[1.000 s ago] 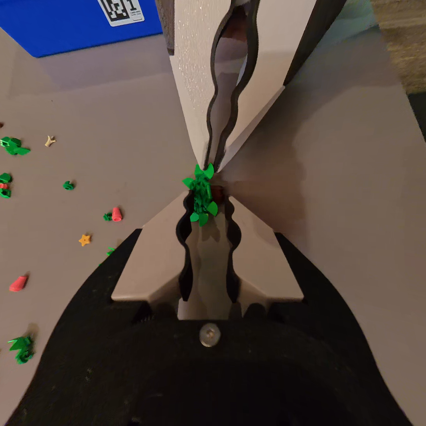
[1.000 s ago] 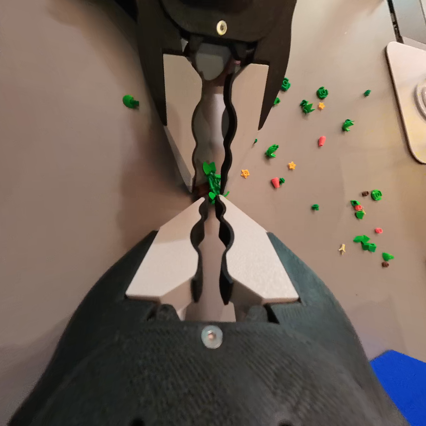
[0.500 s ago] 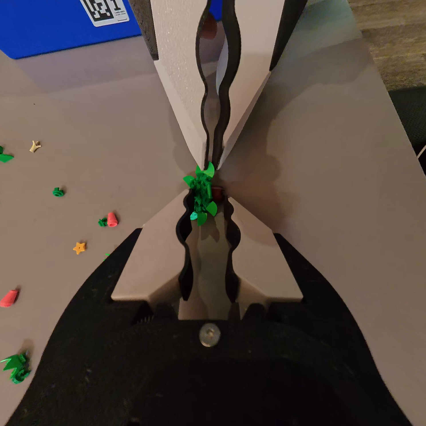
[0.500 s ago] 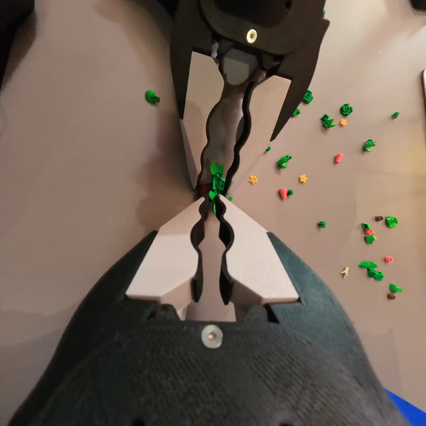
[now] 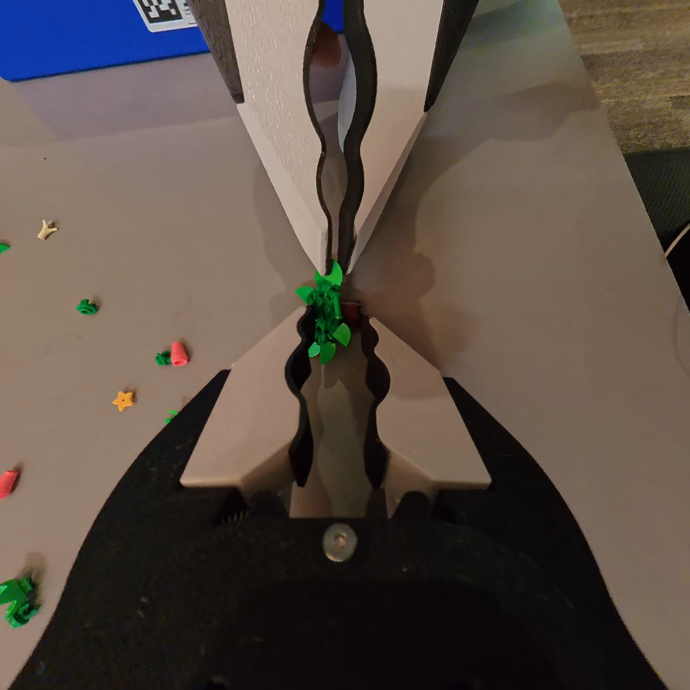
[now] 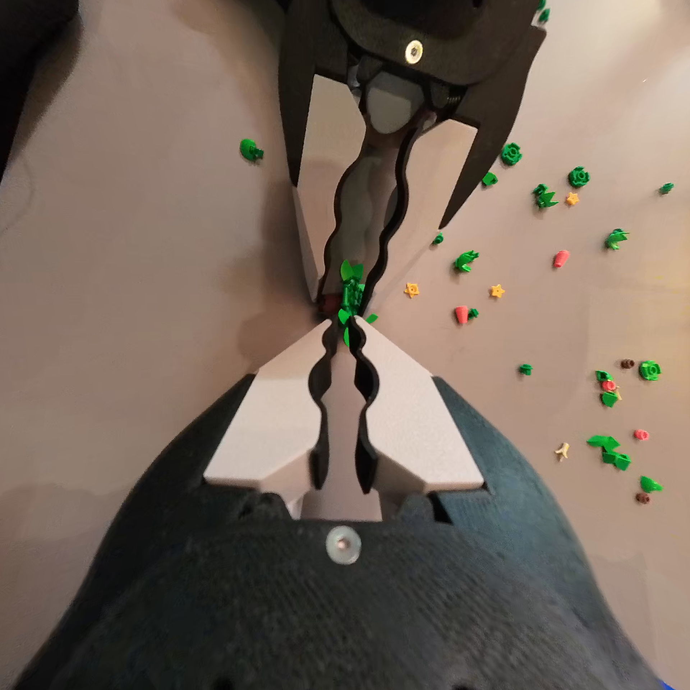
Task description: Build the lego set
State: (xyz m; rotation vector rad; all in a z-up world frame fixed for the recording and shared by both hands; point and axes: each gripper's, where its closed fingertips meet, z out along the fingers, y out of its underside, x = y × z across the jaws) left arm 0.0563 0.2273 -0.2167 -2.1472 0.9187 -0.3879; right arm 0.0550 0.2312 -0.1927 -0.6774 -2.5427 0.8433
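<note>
A small green leafy lego assembly with a dark red piece at its side is held above the grey table. My left gripper is shut on it from the near side. My right gripper meets it tip to tip from the far side, its jaws almost closed on the top leaves. In the right wrist view my right gripper pinches the lower leaves of the assembly, and the left gripper holds it from above.
Loose pieces lie on the table: a pink cone, an orange star, green bits, and in the right wrist view several green leaves, stars and cones. A blue box stands at the far left. The table edge and carpet are at the right. The tips of both grippers are at nearly the same place. The pink cone is about 8 centimetres from my left fingertips. It turns up in the right wrist view as well.
Both grippers keep their hold on the assembly. The right gripper has swung more upright in the left wrist view, and the pair has drifted slightly over the table.
</note>
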